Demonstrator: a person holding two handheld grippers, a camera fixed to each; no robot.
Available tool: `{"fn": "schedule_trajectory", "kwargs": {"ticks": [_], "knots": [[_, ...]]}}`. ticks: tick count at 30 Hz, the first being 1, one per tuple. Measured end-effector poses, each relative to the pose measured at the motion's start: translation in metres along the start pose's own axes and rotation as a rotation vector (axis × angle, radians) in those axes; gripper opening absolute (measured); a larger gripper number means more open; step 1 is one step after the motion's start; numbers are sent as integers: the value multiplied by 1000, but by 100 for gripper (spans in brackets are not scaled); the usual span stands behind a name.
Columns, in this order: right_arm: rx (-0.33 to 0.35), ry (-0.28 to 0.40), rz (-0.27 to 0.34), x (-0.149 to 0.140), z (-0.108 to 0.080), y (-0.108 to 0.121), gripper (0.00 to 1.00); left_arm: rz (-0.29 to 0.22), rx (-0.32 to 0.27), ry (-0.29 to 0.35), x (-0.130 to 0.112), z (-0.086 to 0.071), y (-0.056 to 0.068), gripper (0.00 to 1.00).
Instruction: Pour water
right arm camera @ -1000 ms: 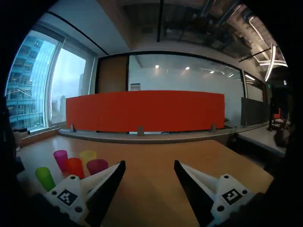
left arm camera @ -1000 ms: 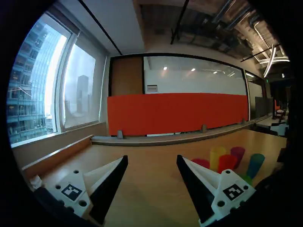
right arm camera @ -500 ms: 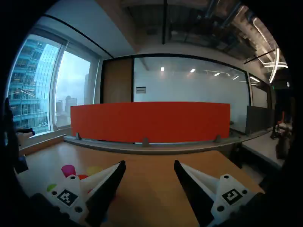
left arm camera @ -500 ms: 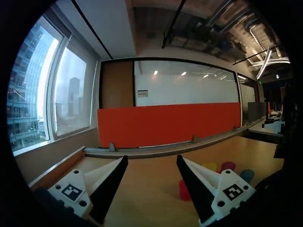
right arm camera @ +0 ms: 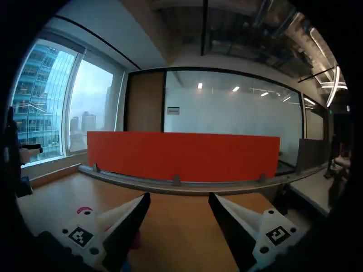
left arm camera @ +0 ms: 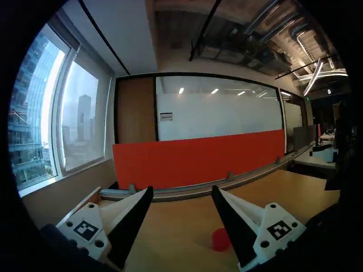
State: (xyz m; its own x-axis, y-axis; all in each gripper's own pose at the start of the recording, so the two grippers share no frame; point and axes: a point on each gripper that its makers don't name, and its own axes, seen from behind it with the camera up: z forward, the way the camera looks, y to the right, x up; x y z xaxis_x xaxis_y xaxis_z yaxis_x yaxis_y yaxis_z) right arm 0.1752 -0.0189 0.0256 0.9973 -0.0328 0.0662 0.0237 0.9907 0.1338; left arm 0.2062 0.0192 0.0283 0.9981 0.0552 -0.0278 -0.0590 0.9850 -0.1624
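Note:
My left gripper (left arm camera: 181, 195) is open over a wooden desk (left arm camera: 181, 226), nothing between its white fingers. The top of a red cup (left arm camera: 221, 238) peeks out beside its right finger, low in the left gripper view. My right gripper (right arm camera: 179, 201) is open too, held above the same desk (right arm camera: 181, 226). By its left finger I see the rim of a pink cup (right arm camera: 84, 210) and a bit of a darker magenta cup (right arm camera: 135, 240), both mostly hidden by that finger.
An orange divider panel (left arm camera: 199, 158) (right arm camera: 181, 156) runs along the desk's far edge on a grey rail. Large windows (left arm camera: 41, 122) stand at the left. Another desk (right arm camera: 313, 190) lies to the right. A dark object (right arm camera: 13, 158) sits at the left edge.
Both views have tilted upward, so the group of coloured cups has dropped low and is mostly out of sight. Both grippers have stayed open.

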Motion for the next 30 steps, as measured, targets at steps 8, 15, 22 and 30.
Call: {"fn": "schedule_trajectory", "kwargs": {"ticks": [8,15,22,30], "knots": [[68,-8,15,4,-1,-16,99,-17,-56,-29,1,0,6,95],[158,-5,1,11,-4,-34,99,-27,-132,-34,5,0,18,95],[272,-4,2,18,-9,-55,99,-45,-230,-29,11,-2,37,95],[386,3,40,27,-15,-77,99,-64,-332,-25,15,-6,58,95]]}}
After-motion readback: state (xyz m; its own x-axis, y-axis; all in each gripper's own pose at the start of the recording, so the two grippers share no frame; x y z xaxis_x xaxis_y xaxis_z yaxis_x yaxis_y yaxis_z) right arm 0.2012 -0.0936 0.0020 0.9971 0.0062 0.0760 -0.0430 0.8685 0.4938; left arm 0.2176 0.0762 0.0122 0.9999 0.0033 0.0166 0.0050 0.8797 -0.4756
